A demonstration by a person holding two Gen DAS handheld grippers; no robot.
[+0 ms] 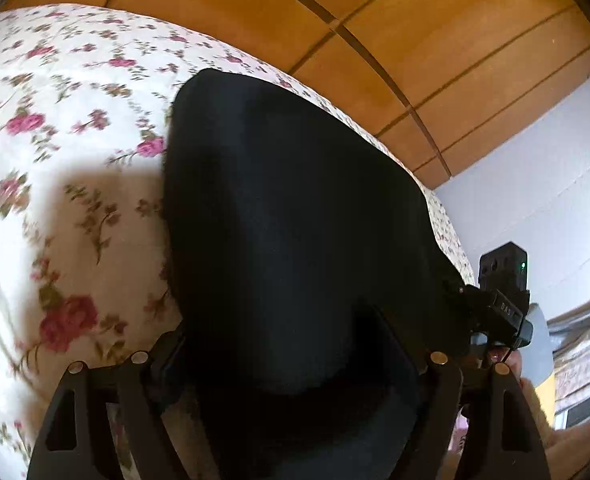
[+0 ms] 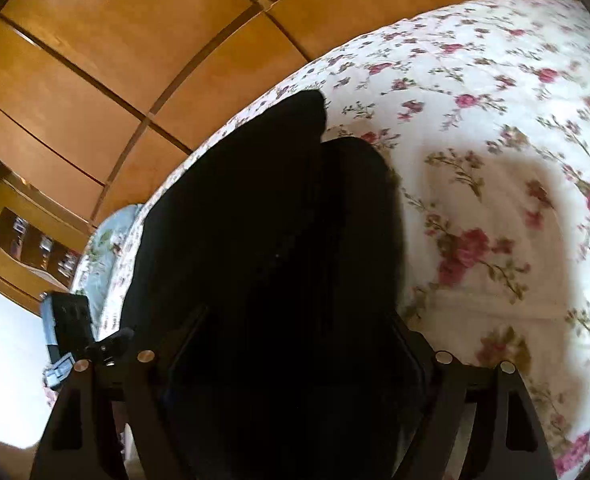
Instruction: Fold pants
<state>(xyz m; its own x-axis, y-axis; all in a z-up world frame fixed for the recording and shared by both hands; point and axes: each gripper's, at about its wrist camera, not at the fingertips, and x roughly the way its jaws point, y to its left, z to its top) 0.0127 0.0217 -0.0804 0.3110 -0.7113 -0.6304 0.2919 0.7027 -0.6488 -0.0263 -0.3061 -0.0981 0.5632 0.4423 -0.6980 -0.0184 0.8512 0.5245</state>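
Pants lifted over the bed
Both grippers, left gripper and right gripper, pinch the black pants; legs run far over the flowered bedspread

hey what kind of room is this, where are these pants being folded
Most likely a bedroom. The black pants lie on a bed with a rose-print floral bedspread, and behind it stands a wall of wooden wardrobe doors. A patterned pillow shows at the bed's far edge.
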